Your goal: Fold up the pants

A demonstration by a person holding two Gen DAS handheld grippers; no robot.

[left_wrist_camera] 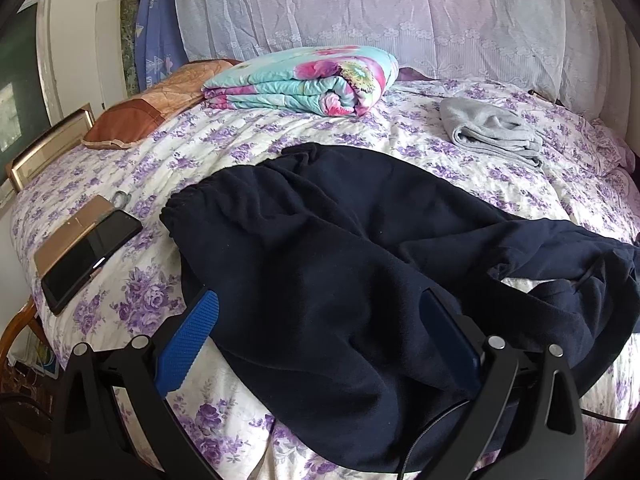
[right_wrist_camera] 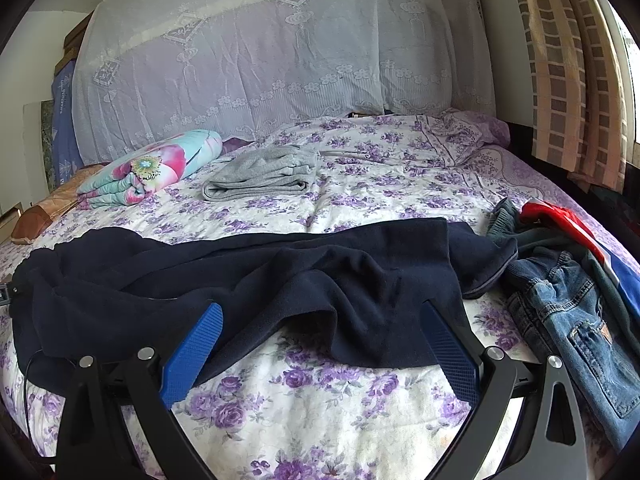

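Dark navy fleece pants [left_wrist_camera: 320, 248] lie rumpled across the near part of the bed, waistband toward the left in the left wrist view. My left gripper [left_wrist_camera: 320, 308] is open, its blue fingers [left_wrist_camera: 192, 340] straddling the near edge of the pants' upper part. In the right wrist view the pants [right_wrist_camera: 260, 276] stretch across the bed with the legs toward the right. My right gripper [right_wrist_camera: 320, 320] is open over the near hem of a leg, with nothing held.
The bed has a purple-flowered cover [right_wrist_camera: 320, 400]. A folded grey garment [left_wrist_camera: 492, 128] and a folded floral quilt [left_wrist_camera: 304, 84] lie farther back. Two phones [left_wrist_camera: 84, 248] lie at the left. Jeans [right_wrist_camera: 568, 320] and other clothes are piled at the right.
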